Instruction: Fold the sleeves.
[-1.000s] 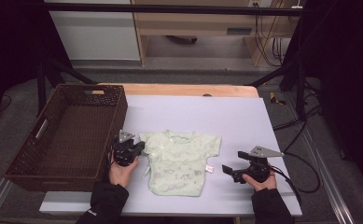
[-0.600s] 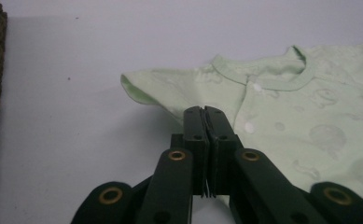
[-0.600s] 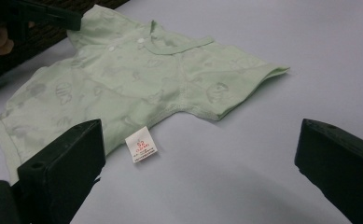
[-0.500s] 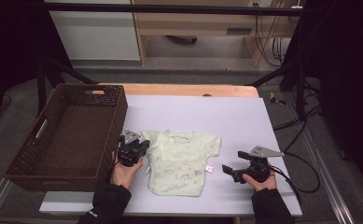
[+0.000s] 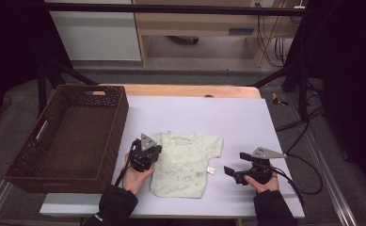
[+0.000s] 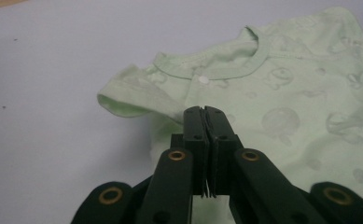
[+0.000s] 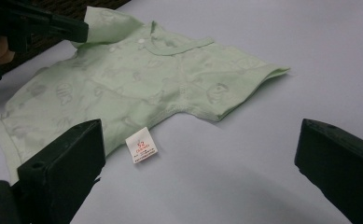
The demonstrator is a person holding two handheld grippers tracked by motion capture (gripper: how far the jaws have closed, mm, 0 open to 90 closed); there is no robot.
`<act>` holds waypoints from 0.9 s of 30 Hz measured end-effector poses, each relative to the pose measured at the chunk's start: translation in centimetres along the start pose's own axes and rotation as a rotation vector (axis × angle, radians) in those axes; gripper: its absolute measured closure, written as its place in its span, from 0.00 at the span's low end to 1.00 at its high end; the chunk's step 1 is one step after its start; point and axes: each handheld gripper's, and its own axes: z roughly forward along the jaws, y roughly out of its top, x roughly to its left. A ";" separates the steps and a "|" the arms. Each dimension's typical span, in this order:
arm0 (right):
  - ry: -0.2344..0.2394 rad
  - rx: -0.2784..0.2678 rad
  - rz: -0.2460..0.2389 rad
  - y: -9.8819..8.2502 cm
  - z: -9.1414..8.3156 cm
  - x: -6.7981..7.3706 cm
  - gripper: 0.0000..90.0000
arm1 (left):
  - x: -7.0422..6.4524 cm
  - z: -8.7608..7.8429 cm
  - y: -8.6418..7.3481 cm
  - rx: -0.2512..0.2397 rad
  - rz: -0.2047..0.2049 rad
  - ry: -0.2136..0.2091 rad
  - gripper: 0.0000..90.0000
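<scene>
A pale green baby shirt (image 5: 185, 162) lies flat on the lavender table top, neck toward the far side. My left gripper (image 5: 157, 149) is over the shirt's left edge. In the left gripper view its jaws (image 6: 205, 112) stand pressed together at the sleeve (image 6: 132, 95). In the right gripper view that gripper (image 7: 83, 30) pinches the sleeve, which rises off the table. My right gripper (image 5: 227, 172) rests on the table right of the shirt, pointing at it. Its jaws (image 7: 200, 128) are wide apart with nothing between them. The shirt's white tag (image 7: 142, 144) lies just ahead.
A dark brown wicker basket (image 5: 119, 117) stands at the left of the table, its near-right corner close to my left hand. Bare lavender surface (image 5: 194, 113) stretches beyond the shirt. A black cable (image 5: 307, 183) trails from the right gripper past the table's right edge.
My left gripper has moved right, from beside the shirt to over its left edge, drawing the sleeve inward. The right gripper has stayed where it was.
</scene>
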 end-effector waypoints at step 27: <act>0.001 -0.002 -0.001 0.0 0.1 0.0 0.03 | 2.0 0.1 -0.4 0.023 -0.102 -0.081 0.94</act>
